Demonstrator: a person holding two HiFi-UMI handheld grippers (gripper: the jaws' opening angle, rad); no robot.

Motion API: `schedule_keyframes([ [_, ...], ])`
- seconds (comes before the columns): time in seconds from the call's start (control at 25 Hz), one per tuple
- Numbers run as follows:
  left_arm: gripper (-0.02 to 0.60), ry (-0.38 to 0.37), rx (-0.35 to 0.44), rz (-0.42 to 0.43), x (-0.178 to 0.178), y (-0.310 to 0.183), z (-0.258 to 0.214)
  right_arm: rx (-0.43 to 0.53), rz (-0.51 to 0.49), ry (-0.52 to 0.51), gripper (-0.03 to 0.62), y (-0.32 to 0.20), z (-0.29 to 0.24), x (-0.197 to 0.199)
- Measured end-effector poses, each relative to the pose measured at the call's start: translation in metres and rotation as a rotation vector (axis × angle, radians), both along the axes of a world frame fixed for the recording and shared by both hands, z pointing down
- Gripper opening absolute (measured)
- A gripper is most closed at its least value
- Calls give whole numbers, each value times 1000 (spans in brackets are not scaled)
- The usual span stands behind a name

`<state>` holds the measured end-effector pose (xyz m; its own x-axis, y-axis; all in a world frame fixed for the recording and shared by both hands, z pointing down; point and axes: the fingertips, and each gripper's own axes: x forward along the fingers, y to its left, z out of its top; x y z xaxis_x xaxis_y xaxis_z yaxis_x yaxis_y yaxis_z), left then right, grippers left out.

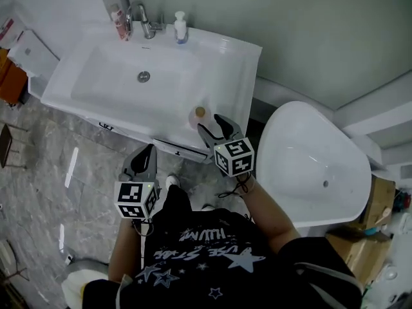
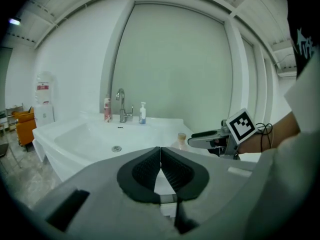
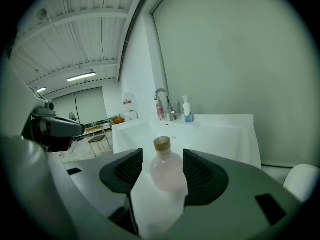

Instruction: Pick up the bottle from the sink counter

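A small round bottle (image 1: pixel 199 116) of pale pink liquid with a cork-coloured cap stands on the white sink counter (image 1: pixel 235 69), near its front right corner. My right gripper (image 1: pixel 216 129) is open and level with it. In the right gripper view the bottle (image 3: pixel 165 171) sits between the two dark pads (image 3: pixel 129 170) of the right gripper (image 3: pixel 162 165), with a thin gap on the left side. My left gripper (image 1: pixel 147 154) hangs in front of the counter's edge, over the floor. Its pads (image 2: pixel 144 170) are pressed together on nothing in the left gripper view, so the left gripper (image 2: pixel 160 168) is shut.
At the back of the basin are a chrome tap (image 1: pixel 143 19), a pink tube (image 1: pixel 119 23) and a white pump bottle (image 1: pixel 181 28). A white bathtub (image 1: pixel 315 166) stands close on the right. An orange seat (image 1: pixel 11 81) is at far left.
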<state>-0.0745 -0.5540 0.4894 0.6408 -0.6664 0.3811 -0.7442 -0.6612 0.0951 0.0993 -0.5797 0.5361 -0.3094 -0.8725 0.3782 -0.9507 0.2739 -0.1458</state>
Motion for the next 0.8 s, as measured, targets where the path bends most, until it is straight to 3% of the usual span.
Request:
schedule_keyframes([
  [0.4,20,-4,-41,105,5,-66,12,-36,39,68,241,-47,19,-14],
  [0.8,20,-13,-67,104,-6,-79,25,-21,111,164,197,-61,25,-9],
])
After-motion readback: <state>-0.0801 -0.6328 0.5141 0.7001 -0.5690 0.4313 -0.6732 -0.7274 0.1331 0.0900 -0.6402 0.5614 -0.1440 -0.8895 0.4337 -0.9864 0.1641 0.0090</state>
